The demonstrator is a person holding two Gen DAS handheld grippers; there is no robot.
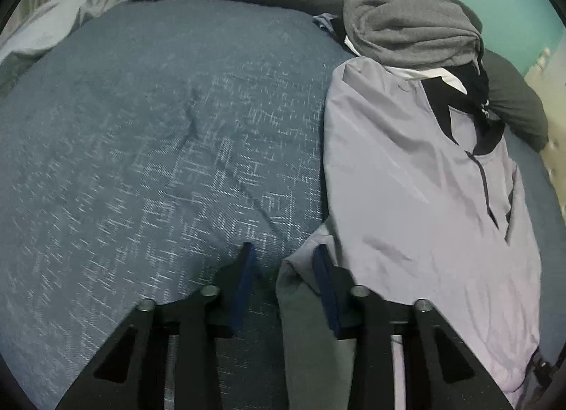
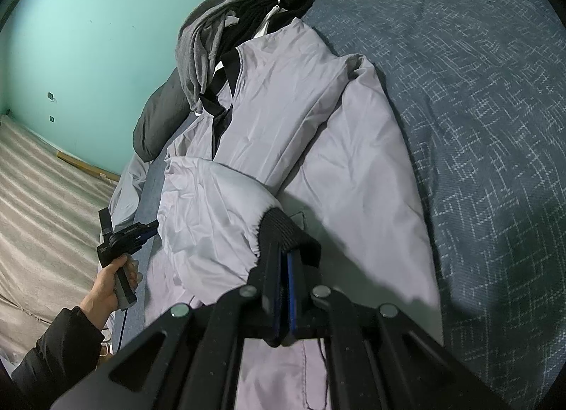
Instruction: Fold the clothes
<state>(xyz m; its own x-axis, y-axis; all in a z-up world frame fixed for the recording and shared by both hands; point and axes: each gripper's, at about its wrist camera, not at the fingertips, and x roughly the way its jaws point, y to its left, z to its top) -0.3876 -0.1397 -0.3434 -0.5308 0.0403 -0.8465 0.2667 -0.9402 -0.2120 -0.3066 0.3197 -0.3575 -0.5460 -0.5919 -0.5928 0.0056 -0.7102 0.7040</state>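
Blue woven bedspread (image 1: pixel 148 134) is taking up the left of the bed, bare of clothes. At its near edge the left gripper (image 1: pixel 283 261) is hovering with its jaws standing wide, nothing between them. Right of it the pale lilac jacket (image 1: pixel 417 176) is lying lengthwise, collar pointing to the far end, hem near, long axis running near to far. One side is lying folded over the body, and the right gripper (image 2: pixel 283 261) is pinching the black knit cuff (image 2: pixel 283 229) of a sleeve above the chest. So the fold is looking partway; sleeve and halving are seemingly left. Grey garments (image 1: pixel 406 21) are sitting heaped beyond the collar.
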